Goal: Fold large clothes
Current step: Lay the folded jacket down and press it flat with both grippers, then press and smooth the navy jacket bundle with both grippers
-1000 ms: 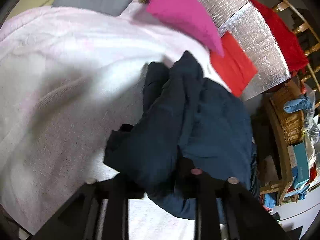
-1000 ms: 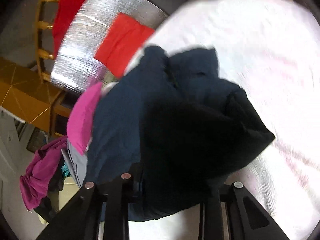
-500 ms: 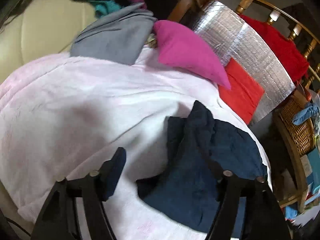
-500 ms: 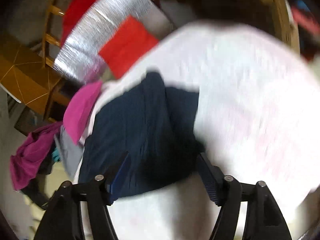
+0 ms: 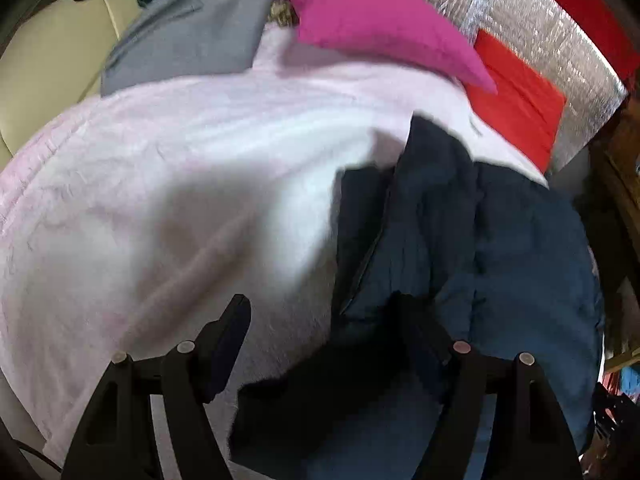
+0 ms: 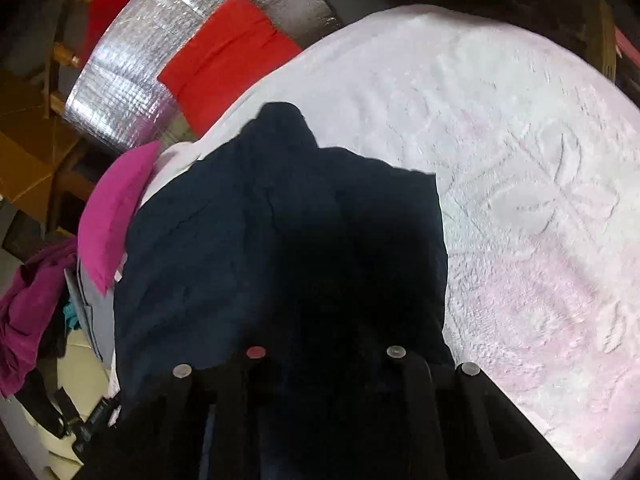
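Note:
A dark navy garment (image 5: 500, 248) lies bunched on a pale pink-white blanket (image 5: 180, 184). In the left wrist view my left gripper (image 5: 324, 320) is open over the garment's left edge; the left finger (image 5: 228, 336) is above bare blanket and the right finger is in the dark folds. In the right wrist view the garment (image 6: 260, 240) covers the centre and drapes over my right gripper (image 6: 324, 360). Its fingers stand close together under the cloth, and the tips are hidden.
A magenta pillow (image 5: 376, 20), a grey garment (image 5: 192, 32) and a red cloth (image 5: 520, 96) on a silver foil sheet (image 5: 568, 52) lie at the blanket's far edge. A magenta clothes pile (image 6: 28, 300) is at left in the right wrist view.
The left gripper opened, let go of the garment and now sits lower over its left edge. The right gripper opened half a second ago, moved in and its fingers have drawn together in the cloth.

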The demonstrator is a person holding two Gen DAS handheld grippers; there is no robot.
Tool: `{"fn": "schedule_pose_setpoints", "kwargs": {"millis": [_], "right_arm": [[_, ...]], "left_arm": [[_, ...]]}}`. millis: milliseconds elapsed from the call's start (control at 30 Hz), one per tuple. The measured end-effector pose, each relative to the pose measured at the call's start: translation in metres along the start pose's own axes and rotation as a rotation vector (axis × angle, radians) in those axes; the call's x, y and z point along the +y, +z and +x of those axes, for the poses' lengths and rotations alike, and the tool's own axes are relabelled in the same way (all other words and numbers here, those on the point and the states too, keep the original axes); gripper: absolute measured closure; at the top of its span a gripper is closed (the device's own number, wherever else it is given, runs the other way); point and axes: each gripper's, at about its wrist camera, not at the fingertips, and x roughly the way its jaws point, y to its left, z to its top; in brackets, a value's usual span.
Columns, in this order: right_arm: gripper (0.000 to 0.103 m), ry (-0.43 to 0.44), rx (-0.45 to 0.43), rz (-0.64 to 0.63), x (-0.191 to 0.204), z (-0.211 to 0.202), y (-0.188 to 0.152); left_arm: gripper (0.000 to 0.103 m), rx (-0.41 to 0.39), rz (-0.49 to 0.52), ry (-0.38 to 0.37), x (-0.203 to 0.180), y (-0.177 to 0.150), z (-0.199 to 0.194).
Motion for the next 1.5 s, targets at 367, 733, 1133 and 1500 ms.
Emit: {"fn": "schedule_pose_setpoints", "kwargs": {"millis": [367,733,1133,1500], "right_arm": [[0.073,0.078,-0.081,-0.060,0.048,-0.005,0.064],[0.075,-0.005,-0.018,0.080,0.024,0.102,0.118],[0.040,0.110,-0.093,-0.128,0.050,-0.009,0.046],[0.047,-0.053,-0.015,-0.246,0.078,-0.001,-0.001]], "left_arm": [[0.027,-0.102,0.070,-0.065,-0.057,0.043,-0.001],[0.024,0.042,0.154,0.073,-0.088,0.043,0.061],[0.024,-0.131,0.340,0.050,-0.100,0.020,-0.015],[0.022,-0.063,0.320,0.037,-0.089,0.014,-0.009]]}}
